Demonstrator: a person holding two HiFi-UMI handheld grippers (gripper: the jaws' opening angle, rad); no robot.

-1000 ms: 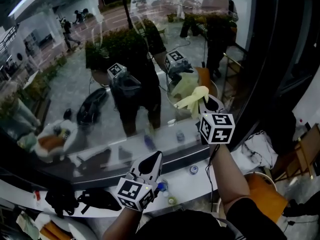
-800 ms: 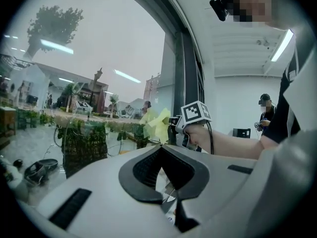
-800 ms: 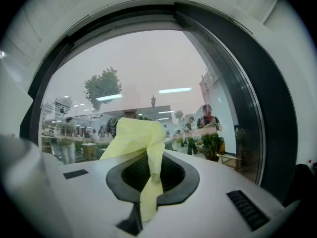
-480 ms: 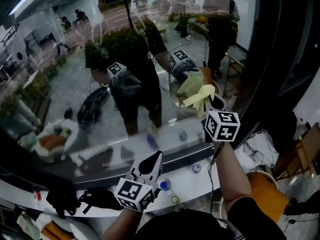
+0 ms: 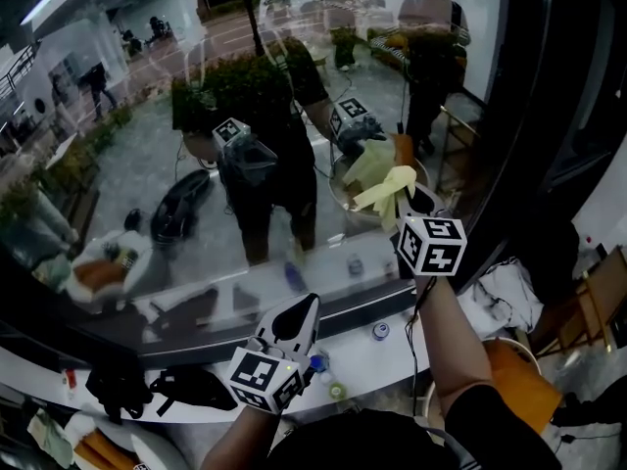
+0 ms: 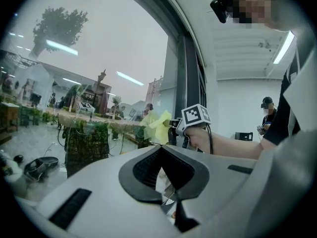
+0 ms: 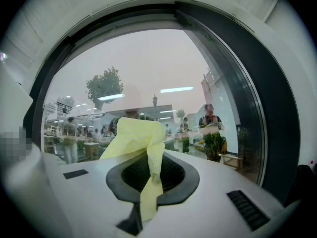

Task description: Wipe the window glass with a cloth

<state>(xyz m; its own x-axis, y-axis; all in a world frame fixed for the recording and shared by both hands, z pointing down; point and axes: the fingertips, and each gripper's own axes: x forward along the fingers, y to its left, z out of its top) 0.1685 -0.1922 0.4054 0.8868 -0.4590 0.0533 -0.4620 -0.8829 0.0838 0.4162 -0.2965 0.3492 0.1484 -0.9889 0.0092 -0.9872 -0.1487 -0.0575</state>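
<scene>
Cloth [image 5: 387,186] — pale yellow, thin and crumpled; the right gripper view shows a fine perforated weave [image 7: 137,135]. In the head view it sits at about 1 o'clock from centre, bunched against the window glass [image 5: 137,174], where it appears to meet its own reflection. A narrow tail of it runs down through the right tool [image 7: 148,182], whose jaws are clenched on that tail. The wider bulk fans out above the jaws toward 11 o'clock. In the left gripper view the cloth [image 6: 158,125] shows at 12 o'clock from that tool's jaws, just beside the right tool's cube [image 6: 195,117].

Writing: only black-and-white square markers on the cubes. Print on the small counter items is too small to read.

The glass mirrors the person with both tools raised.

Left tool [image 5: 299,313] — at 6 o'clock in the head view, low and well apart from the cloth, over the white counter [image 5: 392,355]. Its jaws are closed together with nothing between them [image 6: 166,182].

On the counter: a small blue-capped bottle [image 5: 315,364] just beside the left tool at 4 o'clock, a small round can [image 5: 380,331] further toward 3 o'clock, and a dark bundle [image 5: 186,388] at 8 o'clock.
</scene>
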